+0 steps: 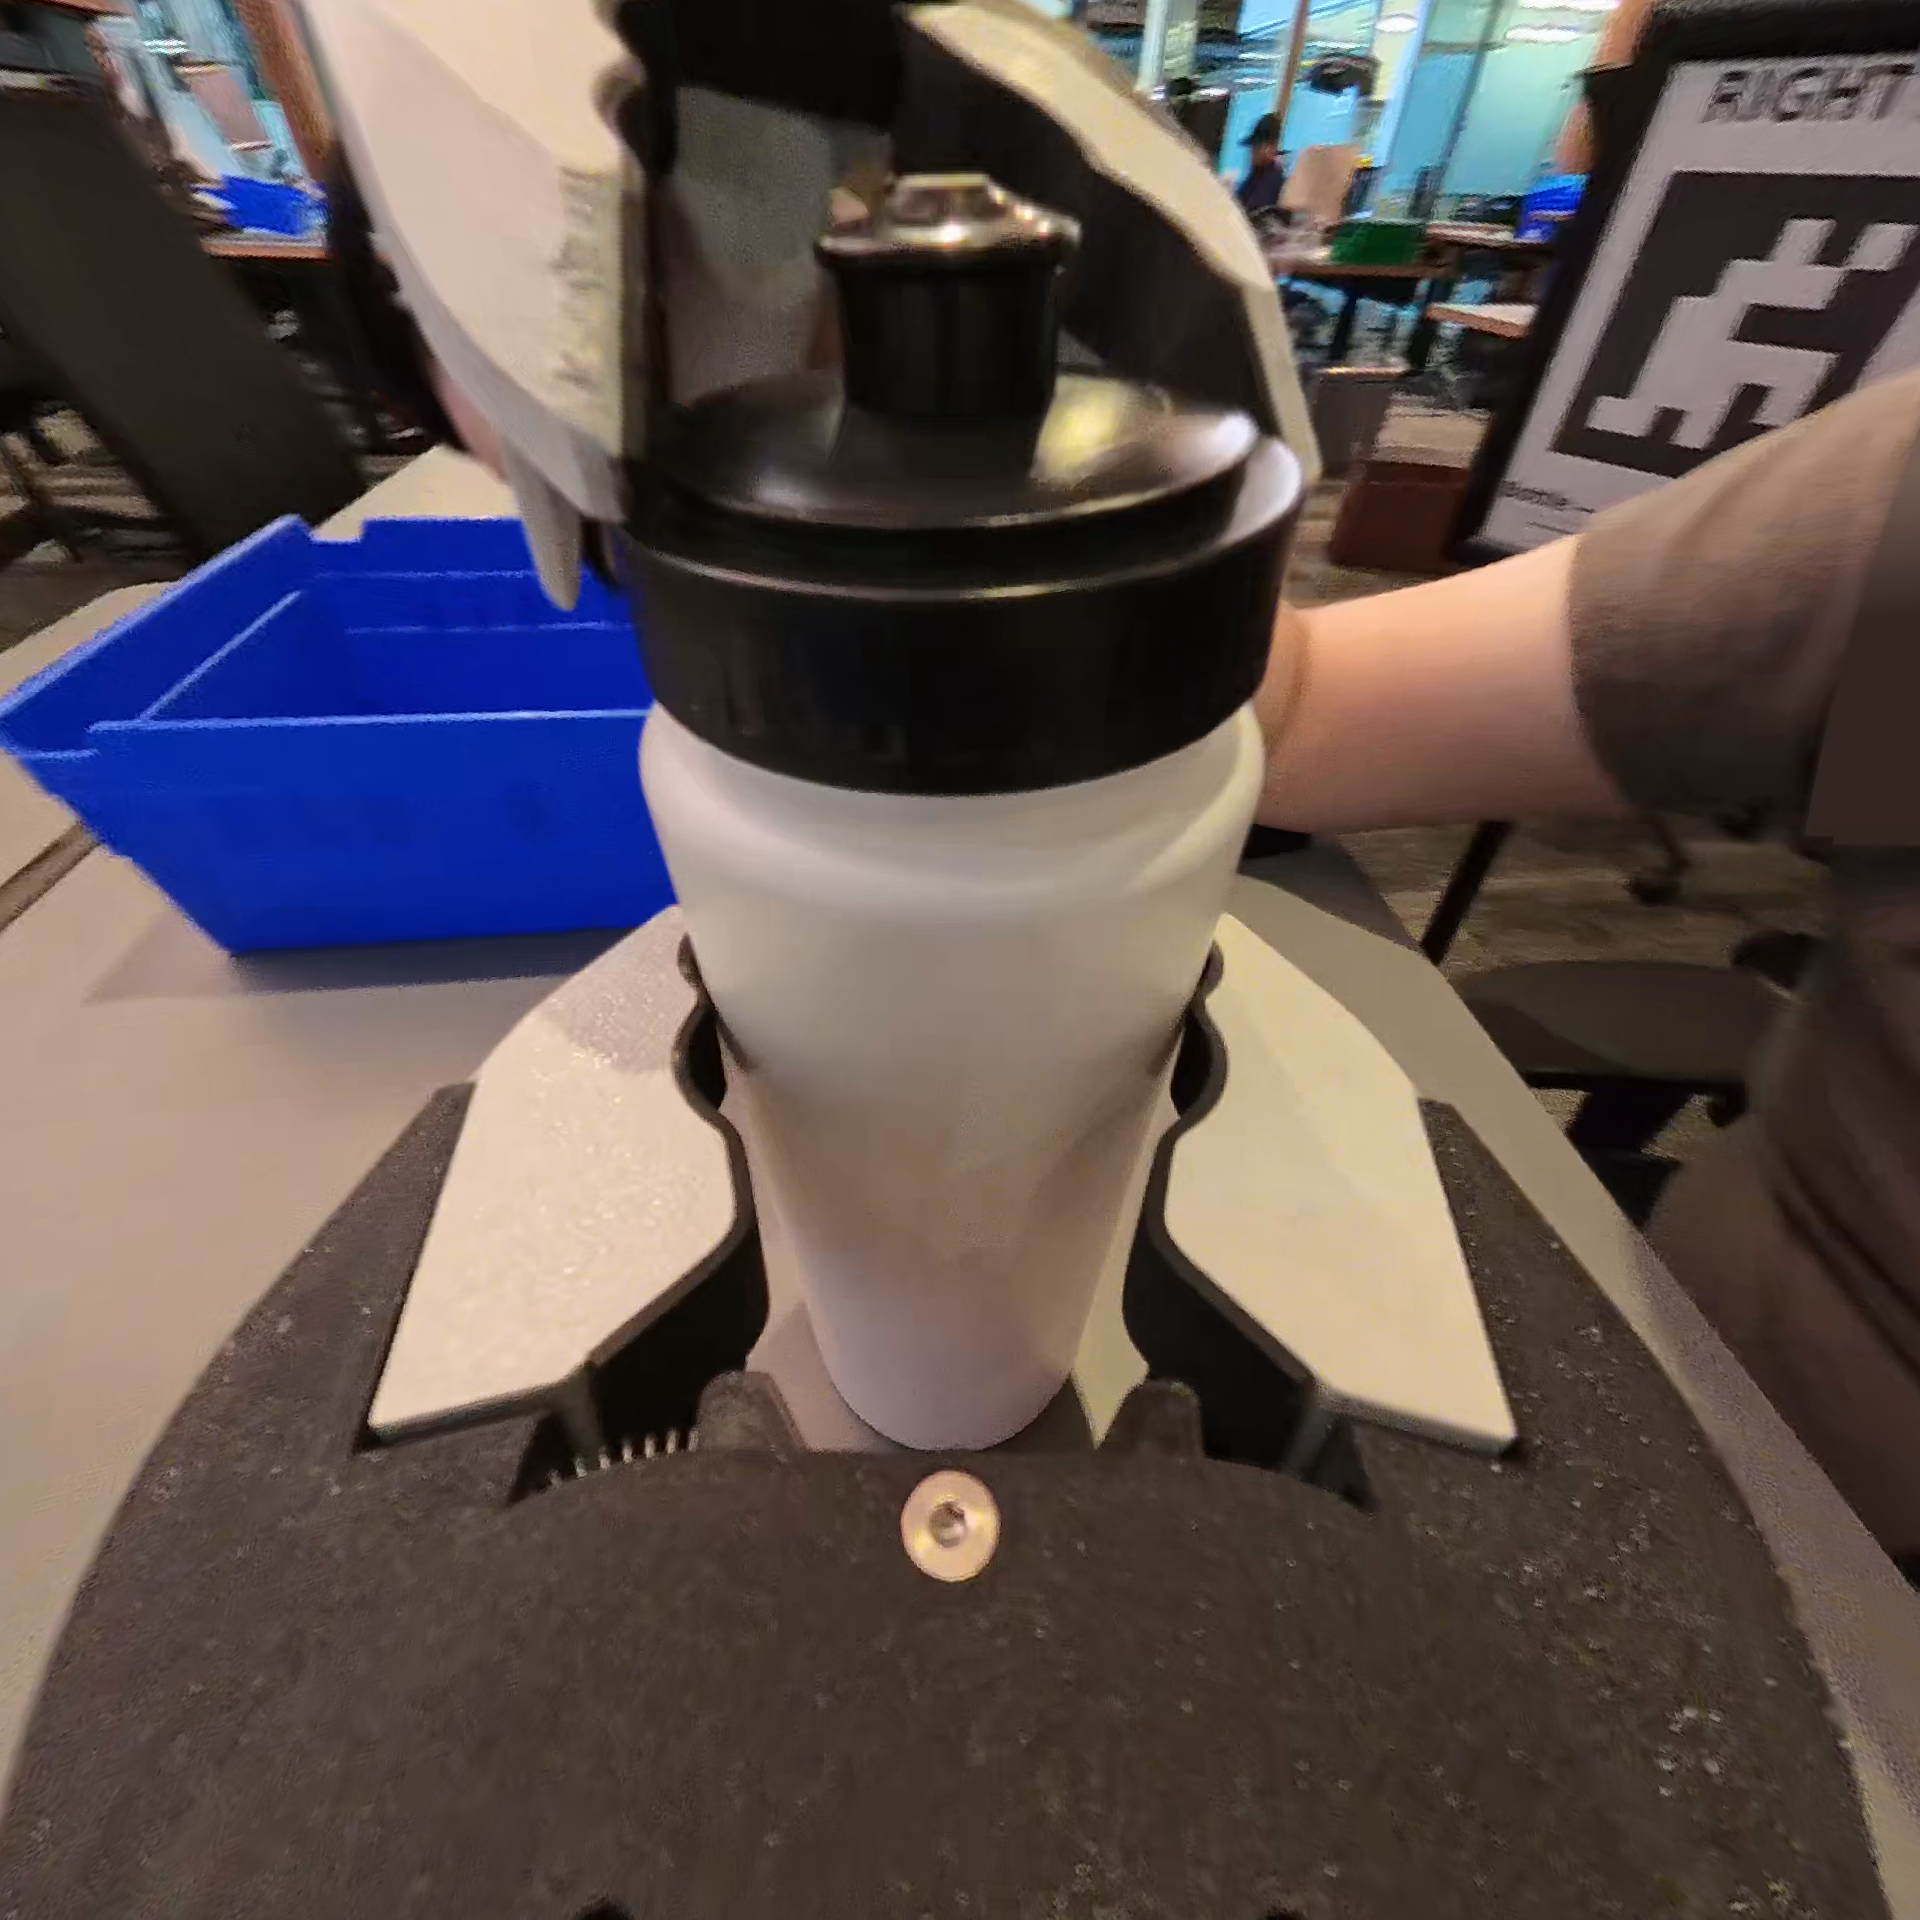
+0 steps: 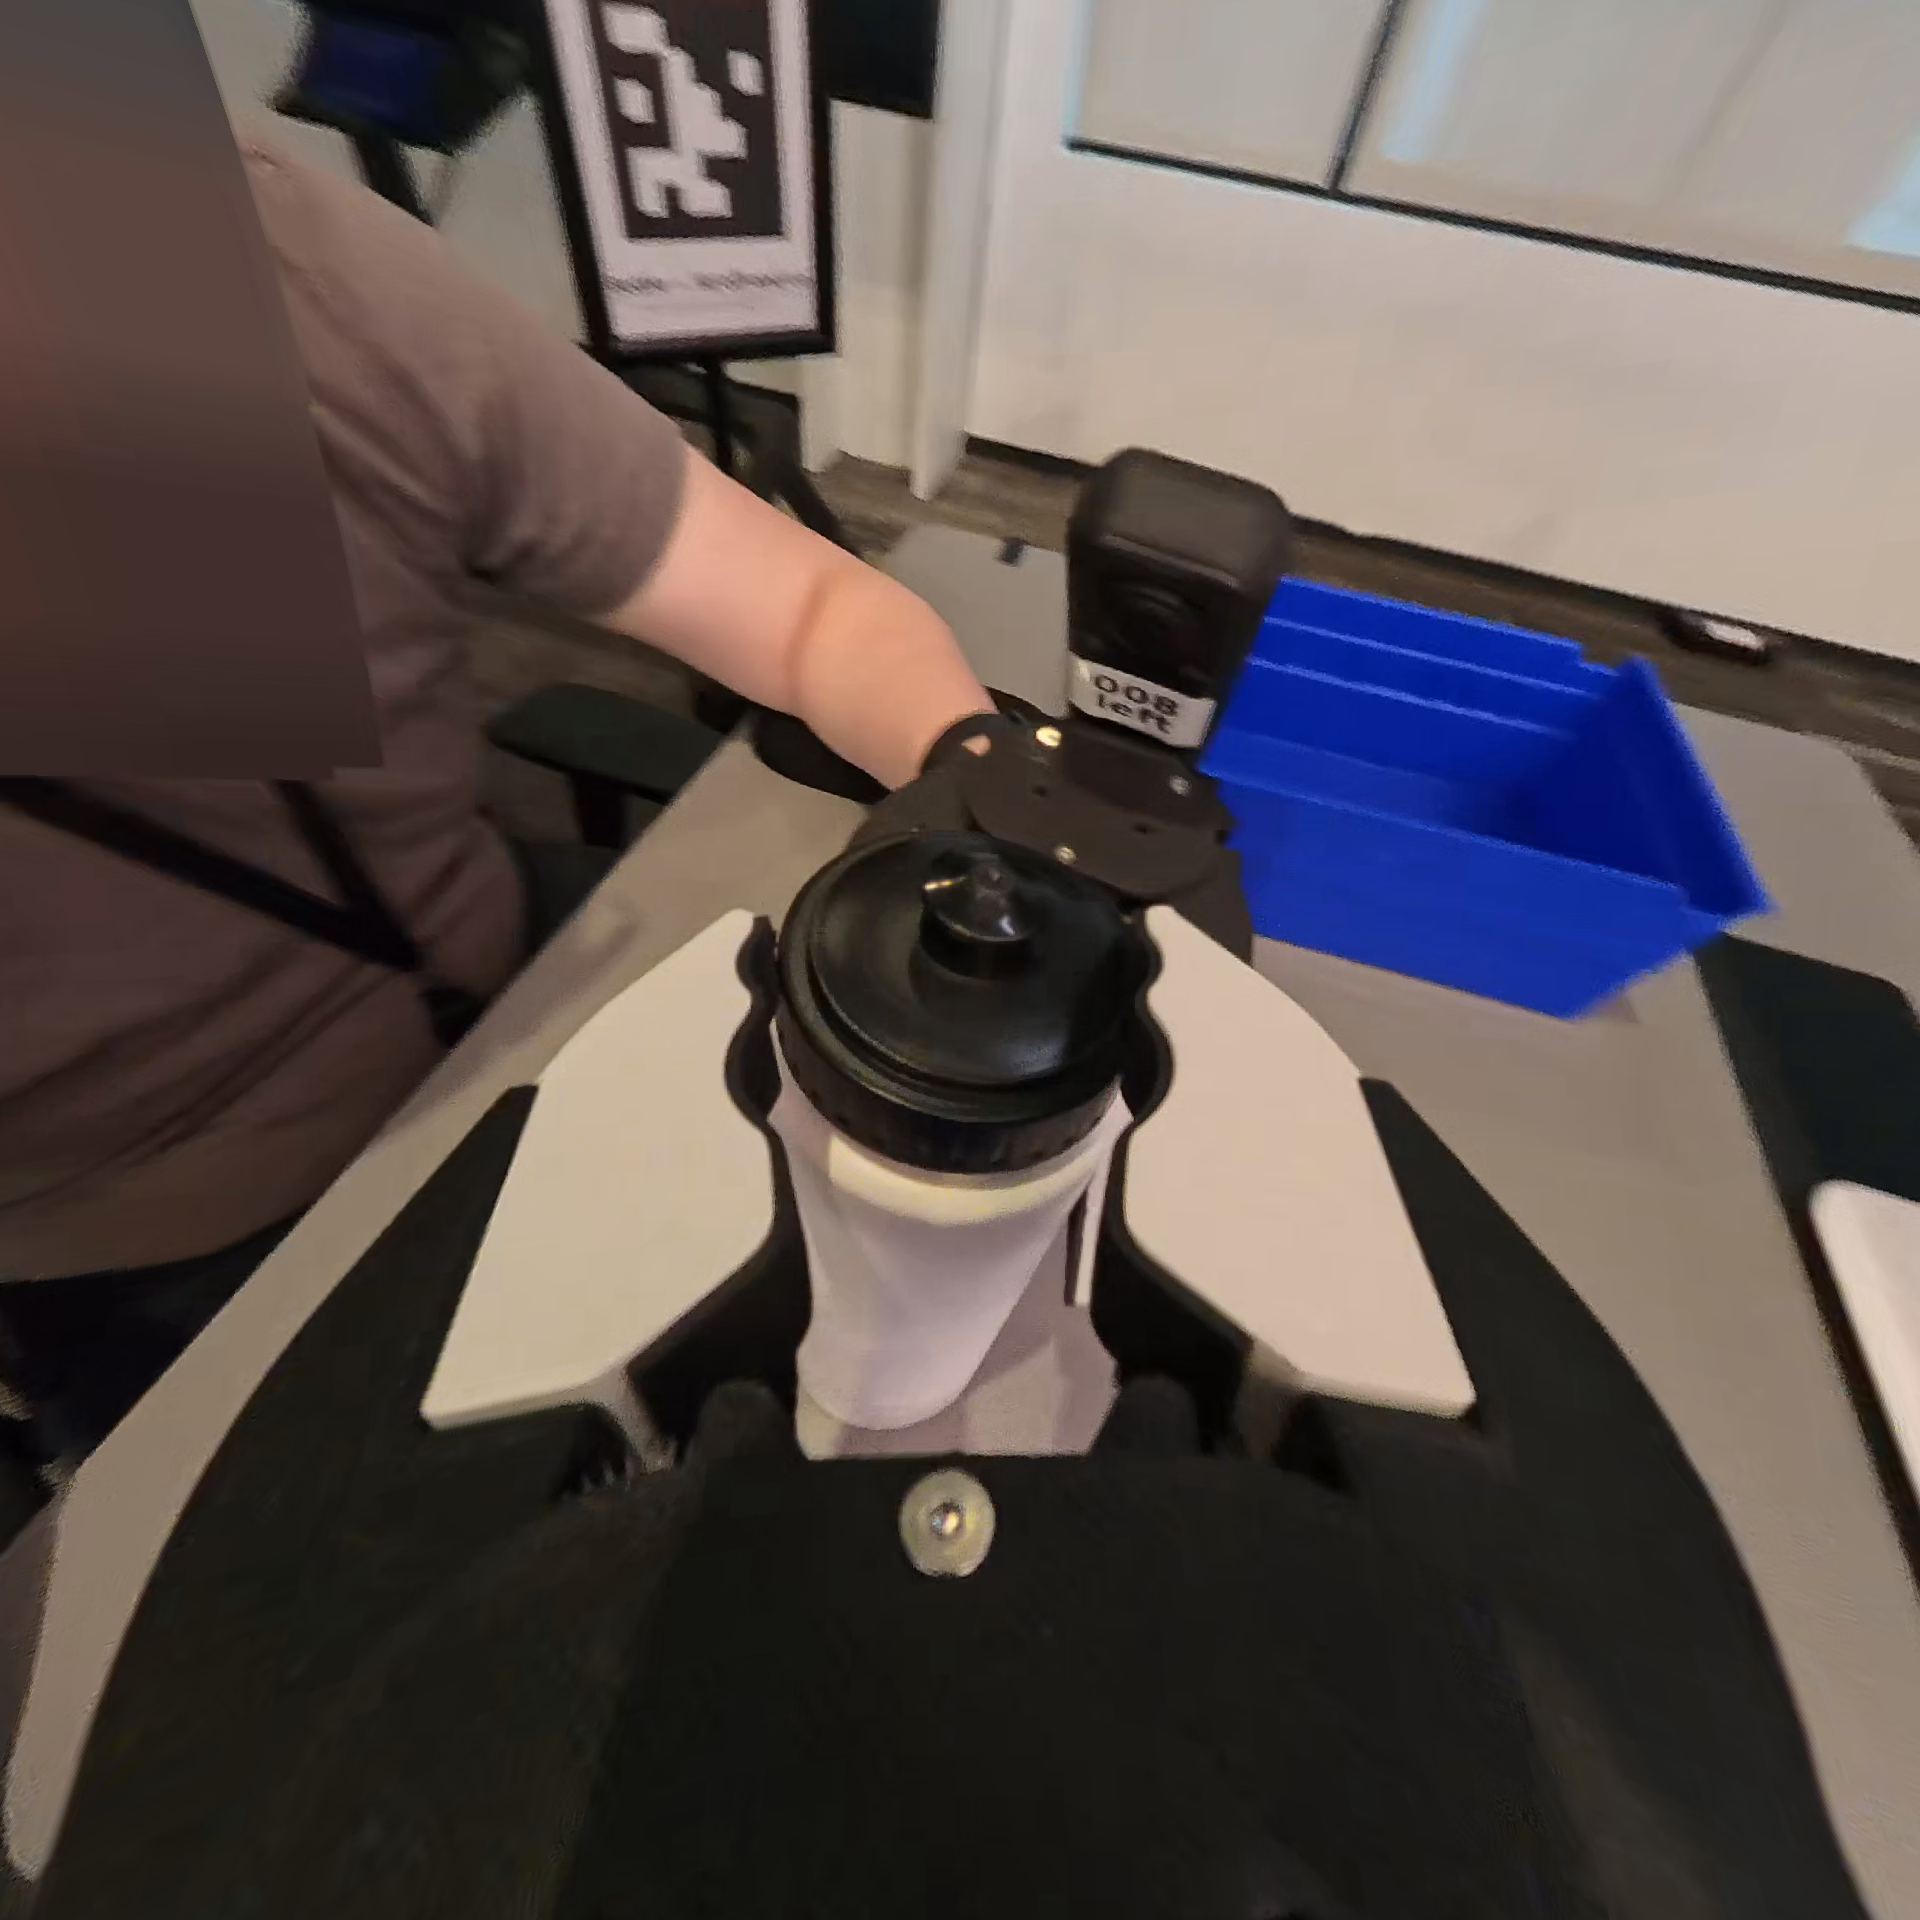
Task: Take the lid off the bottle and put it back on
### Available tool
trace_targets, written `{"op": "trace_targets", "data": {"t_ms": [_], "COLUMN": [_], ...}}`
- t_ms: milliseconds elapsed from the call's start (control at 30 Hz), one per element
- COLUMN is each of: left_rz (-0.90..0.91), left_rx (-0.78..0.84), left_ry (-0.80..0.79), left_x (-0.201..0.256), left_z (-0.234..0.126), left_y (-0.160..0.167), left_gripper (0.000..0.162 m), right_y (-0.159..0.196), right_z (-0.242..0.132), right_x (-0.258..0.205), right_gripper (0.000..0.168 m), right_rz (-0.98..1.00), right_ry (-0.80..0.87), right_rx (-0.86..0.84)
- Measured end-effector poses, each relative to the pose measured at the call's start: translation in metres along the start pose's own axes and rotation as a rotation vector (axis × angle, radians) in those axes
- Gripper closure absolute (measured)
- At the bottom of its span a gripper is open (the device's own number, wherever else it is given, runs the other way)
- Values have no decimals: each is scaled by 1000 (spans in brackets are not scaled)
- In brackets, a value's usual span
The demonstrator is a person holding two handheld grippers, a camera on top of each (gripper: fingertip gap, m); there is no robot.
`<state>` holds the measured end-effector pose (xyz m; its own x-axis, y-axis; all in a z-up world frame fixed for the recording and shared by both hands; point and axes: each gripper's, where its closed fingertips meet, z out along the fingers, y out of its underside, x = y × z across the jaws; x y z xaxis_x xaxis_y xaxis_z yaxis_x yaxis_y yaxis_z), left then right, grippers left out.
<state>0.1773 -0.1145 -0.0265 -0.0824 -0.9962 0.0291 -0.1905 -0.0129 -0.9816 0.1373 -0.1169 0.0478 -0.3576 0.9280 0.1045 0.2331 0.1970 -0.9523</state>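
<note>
Left gripper jaws pinching white bottle body — right gripper jaws clamping black lid, lid seated on bottle.

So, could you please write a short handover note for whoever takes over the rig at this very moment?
Left gripper: shut on the white bottle's body, holding it upright on the grey table.
Right gripper: comes from above, fingers on either side of the black lid, apparently gripping it.
The lid sits on the bottle's neck; no gap shows in either view. Whether it is being unscrewed or tightened back cannot be told from these frames.
Blue bin stands behind the bottle, not involved.
Left: check the lid's tightness, finish the turn needed, then release both grippers.
</note>
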Motion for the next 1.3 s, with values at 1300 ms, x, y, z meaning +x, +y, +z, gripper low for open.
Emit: {"op": "trace_targets", "data": {"t_ms": [1300], "left_rz": [-26], "left_rx": [0], "left_ry": [-234], "left_x": [-41], "left_z": [-12], "left_y": [1], "left_gripper": [76], "right_y": [19], "right_z": [-5], "right_x": [44], "right_gripper": [91], "right_rz": [253], "right_ry": [242], "right_rx": [-116]}}
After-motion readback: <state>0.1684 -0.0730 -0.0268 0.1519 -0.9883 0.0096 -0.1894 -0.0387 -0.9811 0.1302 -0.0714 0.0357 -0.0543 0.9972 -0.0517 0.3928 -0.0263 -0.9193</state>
